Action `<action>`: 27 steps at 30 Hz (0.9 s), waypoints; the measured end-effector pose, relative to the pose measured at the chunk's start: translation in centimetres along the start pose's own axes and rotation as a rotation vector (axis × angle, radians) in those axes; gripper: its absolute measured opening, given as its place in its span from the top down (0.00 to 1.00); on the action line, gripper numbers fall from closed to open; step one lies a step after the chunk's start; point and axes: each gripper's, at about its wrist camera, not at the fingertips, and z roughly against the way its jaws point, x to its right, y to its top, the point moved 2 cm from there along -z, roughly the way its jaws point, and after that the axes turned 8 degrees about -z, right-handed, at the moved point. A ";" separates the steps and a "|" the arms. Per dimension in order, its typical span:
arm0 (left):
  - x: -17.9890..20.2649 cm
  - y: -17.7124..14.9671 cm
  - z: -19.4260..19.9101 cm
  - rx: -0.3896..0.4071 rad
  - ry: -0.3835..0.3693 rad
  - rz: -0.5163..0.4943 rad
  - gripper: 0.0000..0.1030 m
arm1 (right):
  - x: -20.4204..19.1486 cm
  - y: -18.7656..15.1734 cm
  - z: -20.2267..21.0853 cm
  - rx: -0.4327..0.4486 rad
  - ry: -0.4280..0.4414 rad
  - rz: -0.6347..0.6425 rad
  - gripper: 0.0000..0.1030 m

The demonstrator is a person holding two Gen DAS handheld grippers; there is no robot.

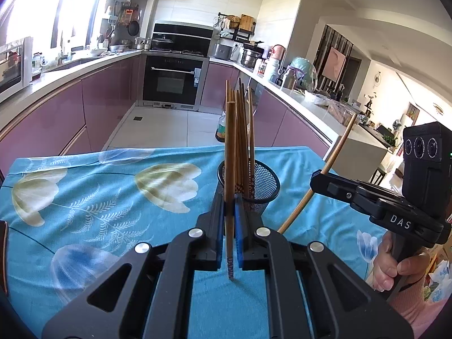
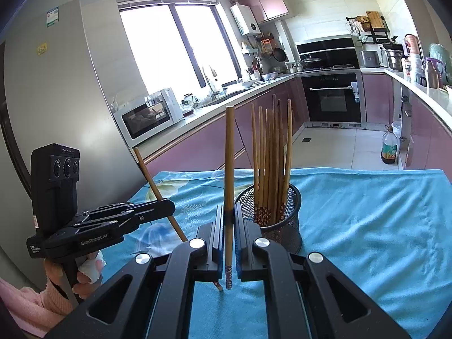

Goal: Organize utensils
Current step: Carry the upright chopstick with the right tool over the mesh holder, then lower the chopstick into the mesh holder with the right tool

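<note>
A black mesh cup (image 1: 264, 186) stands on the blue flowered cloth with several wooden chopsticks (image 1: 244, 130) upright in it. My left gripper (image 1: 229, 197) is shut on one chopstick (image 1: 230, 141), held upright just in front of the cup. To the right, my right gripper (image 1: 317, 176) is shut on another chopstick (image 1: 336, 152), which slants. In the right wrist view the right gripper (image 2: 228, 209) pinches its chopstick (image 2: 229, 155) left of the cup (image 2: 271, 223). The left gripper (image 2: 169, 206) holds its slanted chopstick (image 2: 147, 169) further left.
The cloth-covered table (image 2: 367, 226) ends a little beyond the cup. Behind lie a tiled floor, pink cabinets, an oven (image 1: 172, 82) and cluttered counters. An oil bottle (image 2: 389, 148) stands on the floor. A microwave (image 2: 149, 115) and a fridge (image 2: 70, 84) are at the left.
</note>
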 end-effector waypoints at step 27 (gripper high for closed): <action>0.3 3.6 1.0 0.079 0.010 -0.041 0.93 | -0.4 2.8 1.4 0.068 0.003 0.052 0.94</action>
